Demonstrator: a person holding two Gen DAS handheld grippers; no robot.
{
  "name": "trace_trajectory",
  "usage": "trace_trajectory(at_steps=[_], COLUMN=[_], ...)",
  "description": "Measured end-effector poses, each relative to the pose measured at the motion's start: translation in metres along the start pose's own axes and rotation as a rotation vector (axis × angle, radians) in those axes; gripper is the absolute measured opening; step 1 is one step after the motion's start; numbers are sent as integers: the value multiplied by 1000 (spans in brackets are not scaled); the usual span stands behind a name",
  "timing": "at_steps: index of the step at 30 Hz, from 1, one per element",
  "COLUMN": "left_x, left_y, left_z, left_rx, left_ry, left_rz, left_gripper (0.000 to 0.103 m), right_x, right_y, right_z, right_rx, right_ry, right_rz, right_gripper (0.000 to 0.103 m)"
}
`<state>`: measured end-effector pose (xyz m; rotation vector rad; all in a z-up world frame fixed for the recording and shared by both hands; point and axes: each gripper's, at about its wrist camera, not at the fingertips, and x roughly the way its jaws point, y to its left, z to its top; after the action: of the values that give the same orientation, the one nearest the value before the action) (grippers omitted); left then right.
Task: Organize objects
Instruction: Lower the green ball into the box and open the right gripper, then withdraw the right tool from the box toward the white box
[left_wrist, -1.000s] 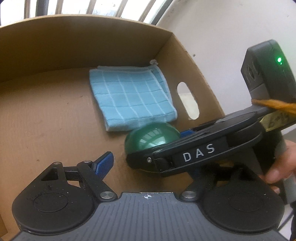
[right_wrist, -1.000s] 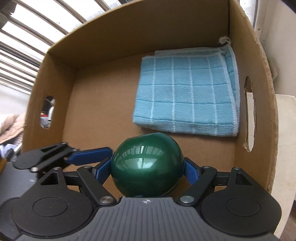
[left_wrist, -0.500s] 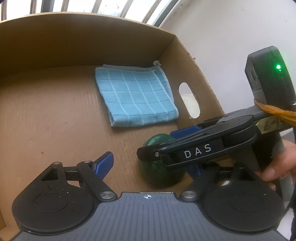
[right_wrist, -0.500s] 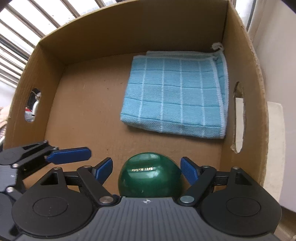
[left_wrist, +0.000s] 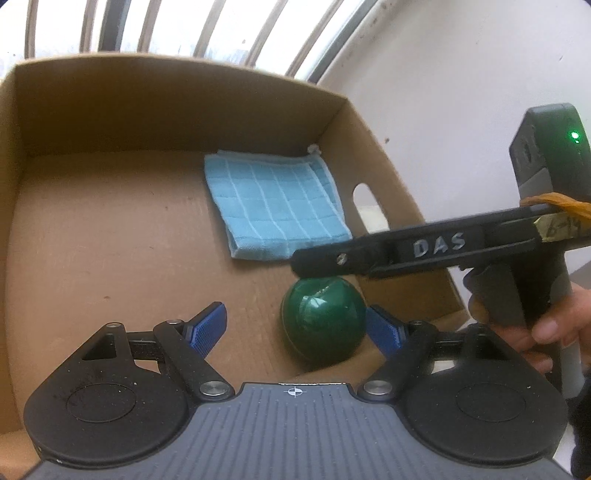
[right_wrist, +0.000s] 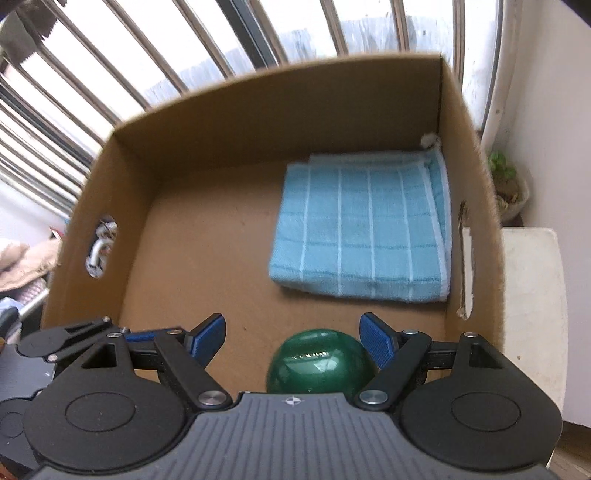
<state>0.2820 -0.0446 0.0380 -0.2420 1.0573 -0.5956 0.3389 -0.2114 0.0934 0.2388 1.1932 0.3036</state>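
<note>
A shiny green ball (left_wrist: 321, 325) (right_wrist: 317, 365) rests on the floor of a cardboard box (left_wrist: 110, 236) (right_wrist: 207, 243), close to its right wall. A folded light-blue cloth (left_wrist: 277, 210) (right_wrist: 362, 229) lies in the far right corner. My right gripper (right_wrist: 293, 332) hovers above the ball, open, with its blue pads clear of it on both sides. In the left wrist view its black arm crosses just over the ball. My left gripper (left_wrist: 295, 328) is open over the near part of the box and holds nothing. The ball lies lower, near its right finger.
Oval handle holes (left_wrist: 369, 210) (right_wrist: 101, 243) pierce the box's side walls. Window bars (right_wrist: 110, 74) stand behind the box and a white wall to the right. A white ledge (right_wrist: 528, 295) and a small potted plant (right_wrist: 506, 184) sit beside the box. A person's hand (left_wrist: 546, 332) grips the right gripper's handle.
The right gripper has lifted away from the green ball, which stays on the box floor. The left gripper has pulled back, so more of the box and window shows.
</note>
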Motion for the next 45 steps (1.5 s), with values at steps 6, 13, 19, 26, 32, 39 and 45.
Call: trace_trajectory(at_steps=[6, 13, 19, 26, 32, 39, 45], left_x=[-36, -92, -129, -124, -93, -64, -56], left_y=[-13, -34, -38, -17, -5, 11, 13], left_z=[-14, -52, -95, -148, -170, -167, -167], left_rx=[19, 89, 131, 100, 156, 147, 185], left_ry=[-62, -147, -215, -256, -256, -222, -198], left_rz=[-6, 11, 19, 30, 122, 163, 189], left_gripper=[84, 87, 93, 96, 96, 97, 99], right_x=[-45, -96, -119, -87, -34, 1, 24], right_y=[10, 18, 20, 5, 9, 17, 19], right_z=[-17, -68, -140, -200, -207, -196, -184], right_rx=[-11, -21, -35, 56, 99, 117, 131], right_ry=[-147, -276, -386, -419, -319, -271, -202], right_rz=[67, 192, 345, 385, 386, 397, 441], right_gripper=[76, 74, 75, 74, 64, 61, 61])
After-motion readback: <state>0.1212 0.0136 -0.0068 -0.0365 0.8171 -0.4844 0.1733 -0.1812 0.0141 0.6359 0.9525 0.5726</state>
